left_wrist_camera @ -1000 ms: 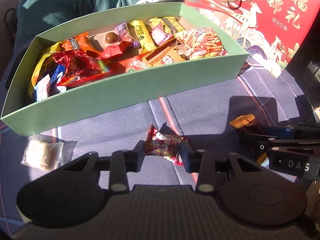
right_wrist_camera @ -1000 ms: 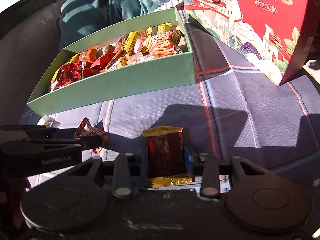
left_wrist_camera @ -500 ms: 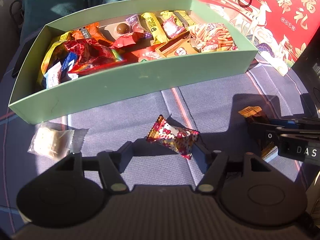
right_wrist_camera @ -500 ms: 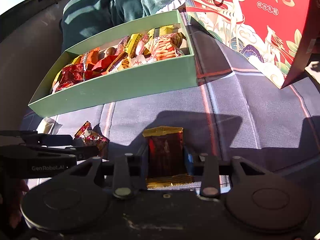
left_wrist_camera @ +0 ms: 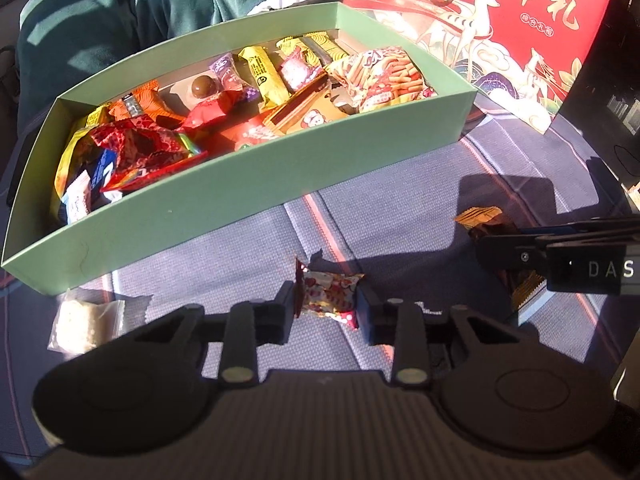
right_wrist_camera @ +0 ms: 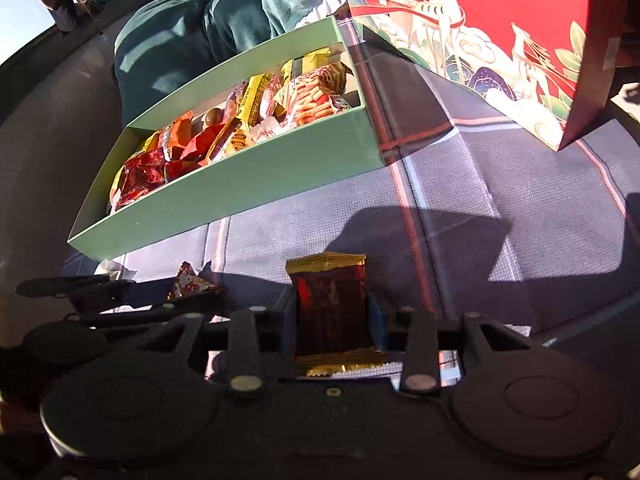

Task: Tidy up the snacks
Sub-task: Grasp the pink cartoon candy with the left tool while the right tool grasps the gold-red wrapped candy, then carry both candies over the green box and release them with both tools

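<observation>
A long green box (left_wrist_camera: 240,208) holding several wrapped snacks lies on a blue-grey checked cloth (left_wrist_camera: 420,200). In front of it my left gripper (left_wrist_camera: 326,302) has a small red-and-white printed candy (left_wrist_camera: 328,294) pinched between its pads; the jaws are closing on it. To its right, my right gripper (right_wrist_camera: 332,314) is shut on a dark red packet with gold ends (right_wrist_camera: 330,300), held just above the cloth. The right wrist view also shows the green box (right_wrist_camera: 260,184) and the candy (right_wrist_camera: 190,284) at the left gripper's tips.
A small clear bag of white snack (left_wrist_camera: 82,320) lies on the cloth by the box's near left corner. A red gift bag (left_wrist_camera: 520,20) stands at the back right. A person in dark green clothing (left_wrist_camera: 100,32) sits behind the box.
The left jaws spread wide, letting the candy lie on the cloth, then came together on it again, gripping it at a different angle. The right gripper kept its hold on the dark red packet.
</observation>
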`<state>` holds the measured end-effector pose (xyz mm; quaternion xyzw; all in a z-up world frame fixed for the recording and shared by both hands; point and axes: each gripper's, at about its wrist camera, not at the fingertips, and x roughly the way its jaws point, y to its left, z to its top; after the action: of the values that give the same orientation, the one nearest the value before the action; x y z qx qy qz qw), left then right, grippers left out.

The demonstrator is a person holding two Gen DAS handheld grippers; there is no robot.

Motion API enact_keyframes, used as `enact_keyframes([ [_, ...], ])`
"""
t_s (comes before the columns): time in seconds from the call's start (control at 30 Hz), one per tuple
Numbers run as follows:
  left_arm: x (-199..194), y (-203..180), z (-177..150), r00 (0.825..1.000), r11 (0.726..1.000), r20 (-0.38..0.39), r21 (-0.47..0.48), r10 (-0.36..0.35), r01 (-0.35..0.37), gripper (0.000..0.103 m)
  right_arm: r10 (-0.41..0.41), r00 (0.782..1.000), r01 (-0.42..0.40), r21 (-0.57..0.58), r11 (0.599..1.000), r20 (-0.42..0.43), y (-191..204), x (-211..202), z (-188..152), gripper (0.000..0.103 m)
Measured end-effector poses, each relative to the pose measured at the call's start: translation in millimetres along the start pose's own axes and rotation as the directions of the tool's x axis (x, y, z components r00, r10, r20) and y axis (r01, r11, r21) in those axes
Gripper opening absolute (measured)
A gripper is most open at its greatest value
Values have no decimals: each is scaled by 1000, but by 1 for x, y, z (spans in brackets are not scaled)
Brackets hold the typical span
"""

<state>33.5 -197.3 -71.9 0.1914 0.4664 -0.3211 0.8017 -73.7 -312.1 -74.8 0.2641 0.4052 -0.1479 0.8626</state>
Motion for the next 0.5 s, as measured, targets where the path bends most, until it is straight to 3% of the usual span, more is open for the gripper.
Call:
enact_keyframes([
  [0.5, -32, 30, -5, 998, 990, 43, -125, -53, 58, 30, -5, 1000, 5, -32, 999, -1, 14, -9, 8, 36],
])
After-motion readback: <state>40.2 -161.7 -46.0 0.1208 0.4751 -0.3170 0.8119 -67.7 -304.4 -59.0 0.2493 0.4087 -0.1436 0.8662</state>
